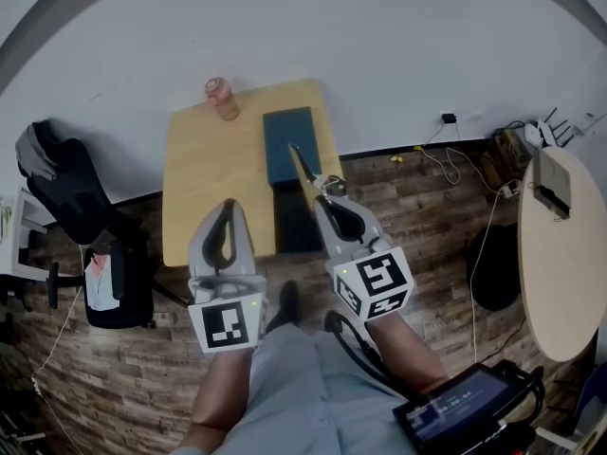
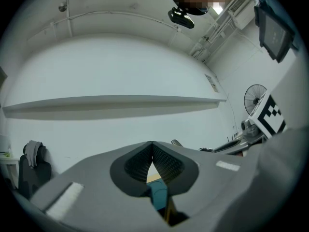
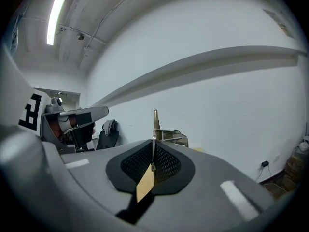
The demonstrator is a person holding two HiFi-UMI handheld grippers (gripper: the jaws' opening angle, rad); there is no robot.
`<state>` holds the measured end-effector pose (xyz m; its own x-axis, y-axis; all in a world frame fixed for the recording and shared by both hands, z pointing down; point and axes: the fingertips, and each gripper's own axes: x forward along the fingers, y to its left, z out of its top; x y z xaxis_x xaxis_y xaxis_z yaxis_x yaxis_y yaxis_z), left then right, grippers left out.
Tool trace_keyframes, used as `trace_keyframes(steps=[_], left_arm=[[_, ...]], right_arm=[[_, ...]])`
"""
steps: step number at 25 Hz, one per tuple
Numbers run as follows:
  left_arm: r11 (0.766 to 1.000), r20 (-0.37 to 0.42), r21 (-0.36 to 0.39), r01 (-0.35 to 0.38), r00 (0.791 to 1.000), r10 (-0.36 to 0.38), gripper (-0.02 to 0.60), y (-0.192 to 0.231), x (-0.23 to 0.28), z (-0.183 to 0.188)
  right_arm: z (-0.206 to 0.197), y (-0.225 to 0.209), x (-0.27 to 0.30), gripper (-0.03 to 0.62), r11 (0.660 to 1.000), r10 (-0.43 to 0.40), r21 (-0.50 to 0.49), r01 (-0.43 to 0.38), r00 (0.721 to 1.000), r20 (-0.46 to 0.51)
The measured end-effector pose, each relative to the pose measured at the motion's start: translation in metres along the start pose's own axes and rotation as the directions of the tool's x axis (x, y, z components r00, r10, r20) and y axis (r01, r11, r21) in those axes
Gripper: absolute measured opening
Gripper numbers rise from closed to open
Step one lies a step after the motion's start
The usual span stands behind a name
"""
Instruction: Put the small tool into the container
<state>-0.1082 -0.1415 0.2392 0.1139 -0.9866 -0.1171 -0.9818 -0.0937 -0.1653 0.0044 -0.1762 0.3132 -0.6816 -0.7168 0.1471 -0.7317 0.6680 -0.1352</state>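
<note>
A dark teal box-like container (image 1: 289, 145) lies on the far right part of a light wooden table (image 1: 213, 178). My right gripper (image 1: 322, 190) is shut on a small metal tool (image 1: 303, 164), whose thin tip sticks out over the table's right edge, beside the container. In the right gripper view the tool (image 3: 155, 122) stands up from between the shut jaws (image 3: 153, 146). My left gripper (image 1: 228, 205) hovers over the table's near edge, shut and holding nothing. In the left gripper view its pads (image 2: 152, 144) meet at the tip, and the container (image 2: 158, 195) shows through the gap below.
A pink jar (image 1: 222, 98) stands at the table's far edge. A black chair (image 1: 66, 192) is left of the table, and a round table (image 1: 560, 254) is at the right. Cables lie along the wall (image 1: 446, 154). A tablet-like device (image 1: 455, 410) hangs near my right arm.
</note>
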Motion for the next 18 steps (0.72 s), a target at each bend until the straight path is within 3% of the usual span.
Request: trace_keyframes(steps=[9, 18], left_arm=[[1.000, -0.016, -0.005, 0.025, 1.000, -0.025, 0.009, 0.026, 0.027, -0.021], [0.998, -0.098, -0.032, 0.055, 0.993, -0.058, 0.009, 0.041, 0.042, -0.058]], right_arm=[[-0.015, -0.006, 0.038, 0.005, 0.999, -0.026, 0.039, 0.028, 0.999, -0.045], [-0.056, -0.010, 0.065, 0.005, 0.993, -0.049, 0.101, 0.063, 0.990, -0.136]])
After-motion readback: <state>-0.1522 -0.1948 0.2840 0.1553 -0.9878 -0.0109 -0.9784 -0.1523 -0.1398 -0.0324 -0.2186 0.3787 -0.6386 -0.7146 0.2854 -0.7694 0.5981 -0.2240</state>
